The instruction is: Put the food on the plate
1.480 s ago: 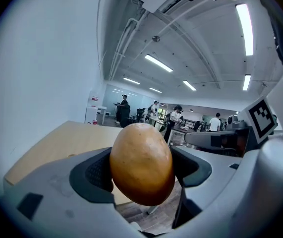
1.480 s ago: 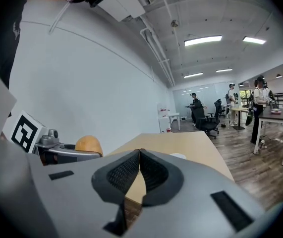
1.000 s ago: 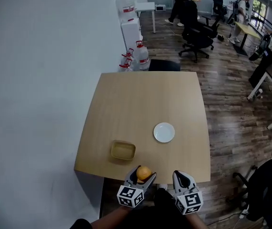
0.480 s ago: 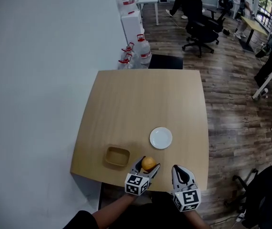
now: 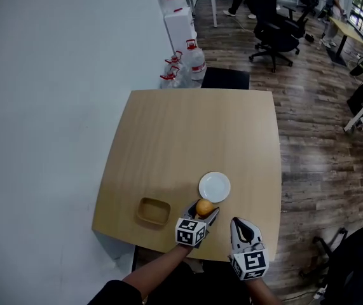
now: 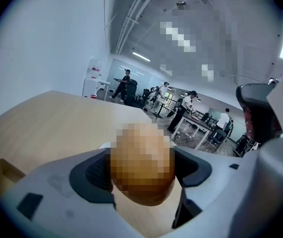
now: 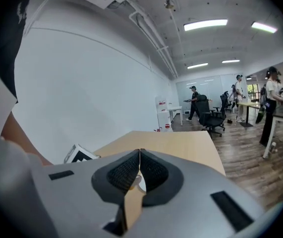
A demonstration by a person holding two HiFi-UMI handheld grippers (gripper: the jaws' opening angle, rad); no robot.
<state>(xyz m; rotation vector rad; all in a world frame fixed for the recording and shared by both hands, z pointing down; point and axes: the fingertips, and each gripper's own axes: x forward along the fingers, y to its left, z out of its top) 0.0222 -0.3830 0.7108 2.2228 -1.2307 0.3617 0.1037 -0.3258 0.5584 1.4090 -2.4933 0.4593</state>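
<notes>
A round orange piece of food [image 5: 204, 206] is pinched in my left gripper [image 5: 206, 210], which hangs just short of the near rim of the small white plate [image 5: 214, 187]. The left gripper view shows the food [image 6: 142, 162] filling the gap between both pads, above the tabletop. My right gripper [image 5: 242, 225] rests at the table's near edge, right of the left one, jaws pressed together with nothing in them [image 7: 140, 170].
A shallow tan bowl [image 5: 154, 211] sits left of the plate near the table's front edge [image 5: 168, 243]. Beyond the wooden table stand water jugs [image 5: 187, 65], office chairs [image 5: 276, 37] and people at desks. The wall runs along the left.
My left gripper has carried the food forward and to the right, from the table's front edge up to the plate's near rim. The right gripper has barely moved.
</notes>
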